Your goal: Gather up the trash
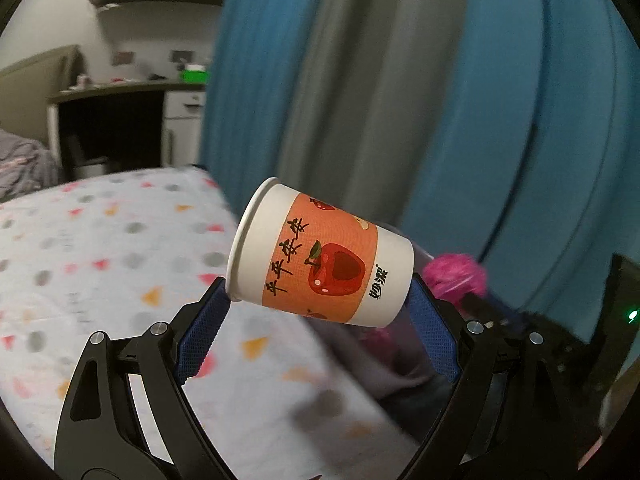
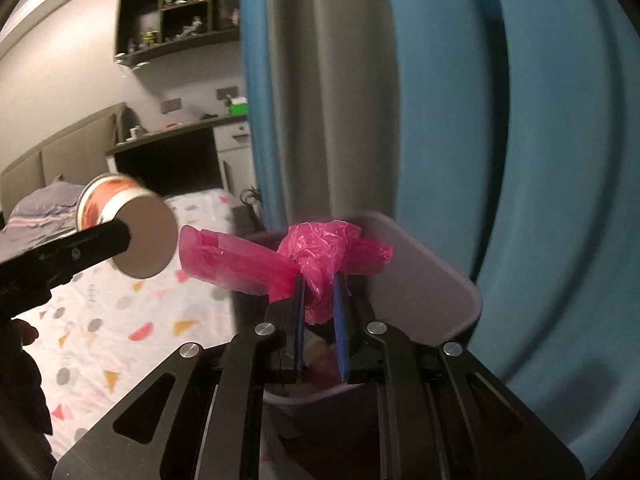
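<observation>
My left gripper (image 1: pixel 320 300) clamps the orange-banded white paper cup (image 1: pixel 320 254) endwise beside the lilac plastic bin (image 2: pixel 420 280), above which my right gripper (image 2: pixel 320 292) pinches crumpled pink plastic bag (image 2: pixel 320 252).

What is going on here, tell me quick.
A person is collecting trash with a pair of tongs in each hand. The left tongs hold a paper cup sideways, gripped end to end, rim to base, over the patterned bed. The right tongs are shut on a crumpled pink plastic bag, held above a lilac bin by the blue curtain.
</observation>
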{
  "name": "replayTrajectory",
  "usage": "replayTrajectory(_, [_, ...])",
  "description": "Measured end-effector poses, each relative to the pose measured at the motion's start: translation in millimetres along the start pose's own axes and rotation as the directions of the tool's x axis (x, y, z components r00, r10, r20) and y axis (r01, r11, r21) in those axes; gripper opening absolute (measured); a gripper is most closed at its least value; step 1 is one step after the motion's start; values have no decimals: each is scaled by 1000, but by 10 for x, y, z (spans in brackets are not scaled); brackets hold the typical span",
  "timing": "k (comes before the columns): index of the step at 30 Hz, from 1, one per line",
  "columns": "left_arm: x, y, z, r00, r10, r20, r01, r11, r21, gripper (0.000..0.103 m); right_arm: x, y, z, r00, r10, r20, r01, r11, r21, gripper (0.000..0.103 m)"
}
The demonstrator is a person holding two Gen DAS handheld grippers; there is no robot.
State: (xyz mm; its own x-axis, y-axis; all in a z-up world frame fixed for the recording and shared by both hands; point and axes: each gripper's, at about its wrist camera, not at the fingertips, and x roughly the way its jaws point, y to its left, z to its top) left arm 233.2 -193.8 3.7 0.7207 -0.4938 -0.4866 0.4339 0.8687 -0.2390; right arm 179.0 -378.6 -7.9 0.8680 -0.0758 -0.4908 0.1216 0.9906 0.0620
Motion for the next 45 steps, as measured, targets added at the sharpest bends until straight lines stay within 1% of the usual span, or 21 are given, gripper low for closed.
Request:
replayTrajectory(4, [377, -116, 5, 996, -71, -45, 70, 997, -24, 87, 290, -70, -99, 999, 11, -36, -11, 1000, 6, 15])
replayTrajectory(7, [636, -168, -20, 991, -96, -93, 92, 995, -43, 87, 477, -100, -157, 996, 35, -80, -33, 999, 27, 18])
replayTrajectory(10, [818, -191, -60, 986, -106, -133, 101, 994, -39, 87, 510, -159, -196, 995, 34, -92, -32, 999, 28, 28])
replayTrajectory(11, [881, -194, -74, 983, -113, -147, 107, 993, -43, 87, 504, -180, -208, 995, 26, -94, -24, 999, 28, 34])
replayTrajectory(13, [976, -205, -90, 977, -129, -169, 122, 991, -52, 87, 432, -240, -244, 996, 25, -91, -21, 999, 39, 40])
replayTrajectory(14, [1023, -221, -108, 974, -136, -179, 129, 990, -51, 87, 392, -270, -259, 996, 20, -88, -16, 999, 44, 48])
replayTrajectory(15, [1058, -237, -115, 973, -139, -183, 133, 990, -45, 87, 346, -291, -271, 997, 11, -83, -7, 999, 47, 53])
replayTrajectory(16, [1093, -263, -136, 972, -138, -189, 134, 990, -34, 87, 304, -308, -280, 997, 6, -75, -2, 999, 47, 54])
replayTrajectory(18, [1145, -324, -187, 967, -149, -205, 146, 989, -30, 87, 211, -348, -313, 998, -14, -59, 16, 999, 43, 62])
replayTrajectory(19, [1179, -339, -218, 964, -153, -218, 150, 988, -33, 87, 175, -367, -323, 998, -27, -53, 29, 999, 43, 63])
replayTrajectory(22, [1228, -364, -264, 964, -130, -232, 130, 991, -18, 88, 60, -432, -363, 998, -50, -39, 52, 997, 52, 68])
replayTrajectory(23, [1234, -357, -270, 964, -127, -235, 127, 992, -17, 88, 44, -448, -367, 998, -59, -34, 61, 997, 56, 72])
replayTrajectory(27, [1138, -316, -276, 974, -65, -216, 70, 997, 13, 89, -116, -439, -405, 994, -105, 8, 104, 993, 55, 87])
replayTrajectory(29, [1006, -285, -281, 982, -6, -187, 14, 999, 44, 90, -153, -413, -401, 995, -100, 14, 99, 993, 62, 89])
replayTrajectory(32, [749, -189, -294, 988, 84, -126, -75, 995, 71, 94, -215, -354, -387, 996, -93, 17, 92, 993, 78, 97])
replayTrajectory(35, [413, -104, -354, 978, 201, -52, -194, 975, 111, 96, -259, -278, -371, 995, -93, 20, 91, 992, 89, 97])
replayTrajectory(38, [62, 19, -423, 958, 287, 9, -286, 952, 110, 97, -299, -156, -391, 996, -92, 5, 91, 992, 86, 97])
replayTrajectory(40, [-189, 141, -468, 949, 314, 30, -315, 946, 72, 97, -328, -37, -401, 995, -96, 0, 96, 993, 69, 97])
replayTrajectory(42, [-381, 234, -525, 943, 329, 36, -331, 942, 49, 97, -380, 68, -414, 996, -89, 5, 89, 994, 58, 97])
replayTrajectory(43, [-483, 286, -556, 938, 345, 37, -347, 937, 37, 97, -404, 118, -420, 996, -91, 6, 90, 994, 53, 97])
replayTrajectory(45, [-633, 354, -620, 939, 341, 38, -342, 939, 25, 97, -461, 231, -436, 995, -100, 8, 100, 994, 48, 97])
